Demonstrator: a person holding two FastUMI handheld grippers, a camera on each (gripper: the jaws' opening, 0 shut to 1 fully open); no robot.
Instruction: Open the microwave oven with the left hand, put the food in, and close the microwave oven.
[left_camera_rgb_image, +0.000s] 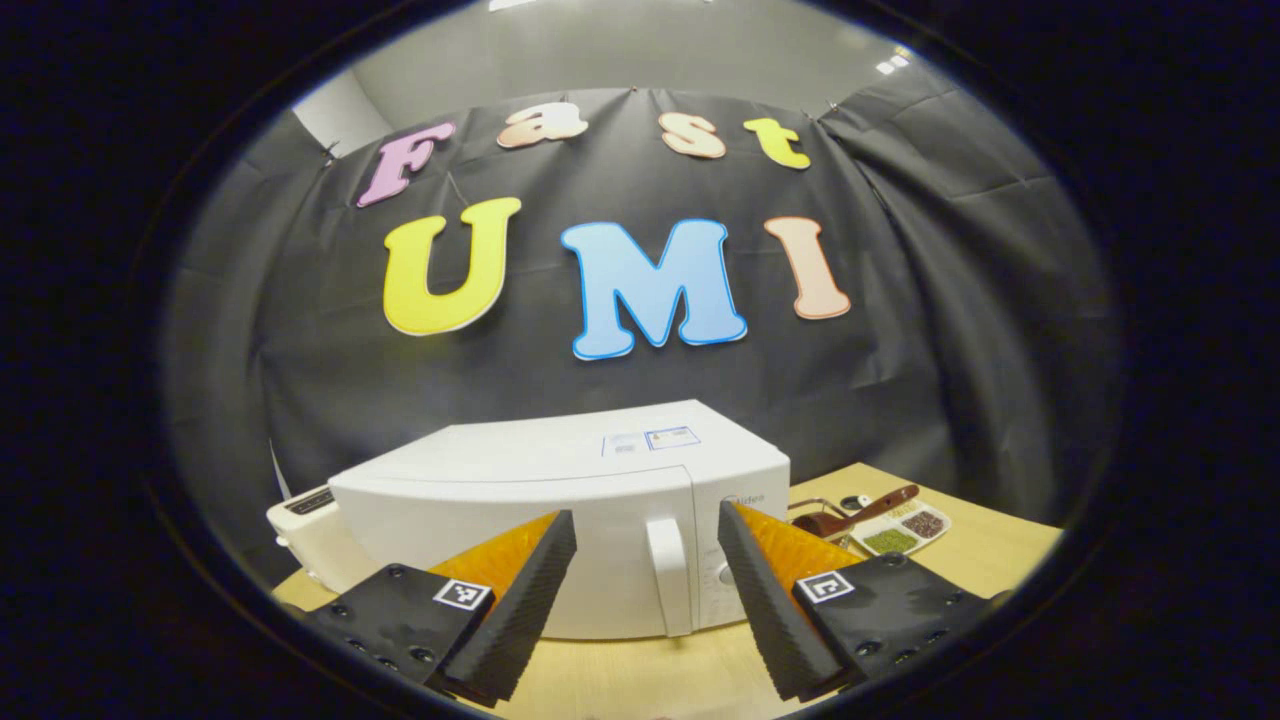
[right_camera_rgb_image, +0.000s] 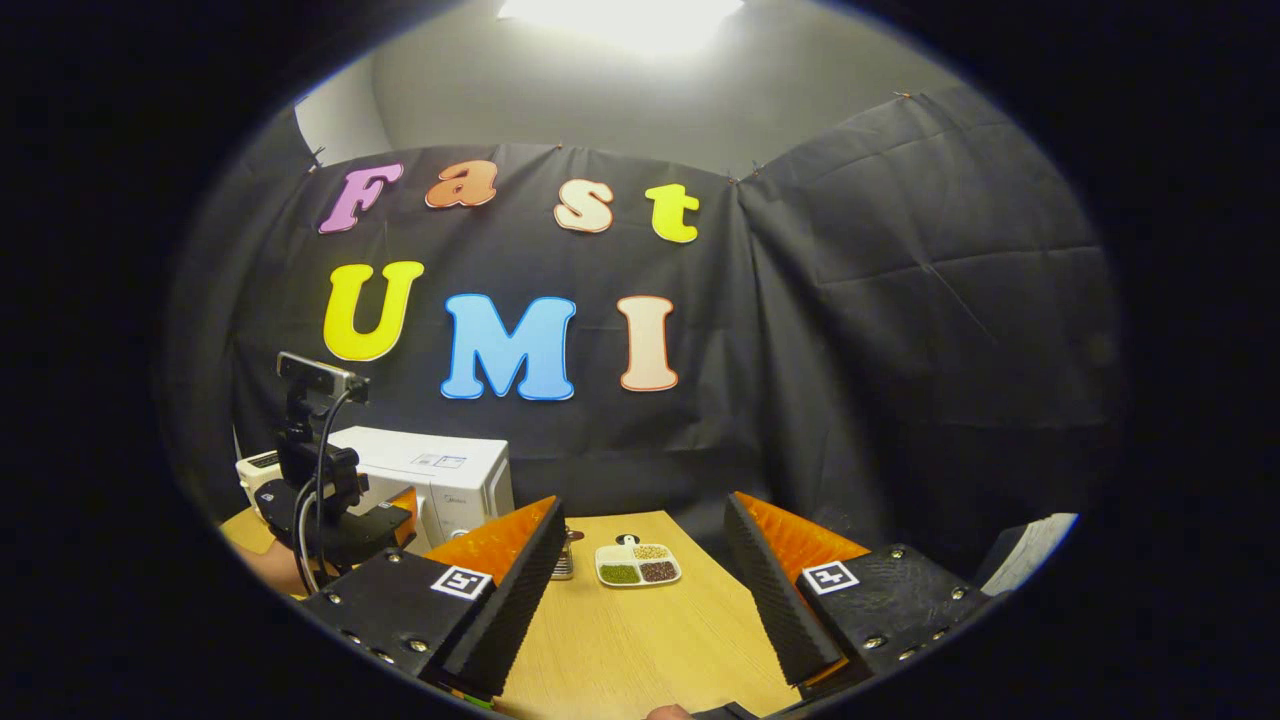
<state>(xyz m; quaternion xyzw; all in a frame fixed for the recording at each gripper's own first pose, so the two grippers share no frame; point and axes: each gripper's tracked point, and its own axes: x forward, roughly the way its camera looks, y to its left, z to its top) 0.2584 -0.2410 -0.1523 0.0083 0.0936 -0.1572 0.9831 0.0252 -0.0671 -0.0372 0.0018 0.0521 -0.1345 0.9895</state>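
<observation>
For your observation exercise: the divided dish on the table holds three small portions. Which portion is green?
In the divided dish, the green portion lies in the long front-left compartment; the dark brownish portion sits to its right and the pale yellowish portion behind.

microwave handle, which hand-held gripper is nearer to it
Left. The left hand-held gripper is open right in front of the microwave handle; the right hand-held gripper sits farther off over the table.
</observation>
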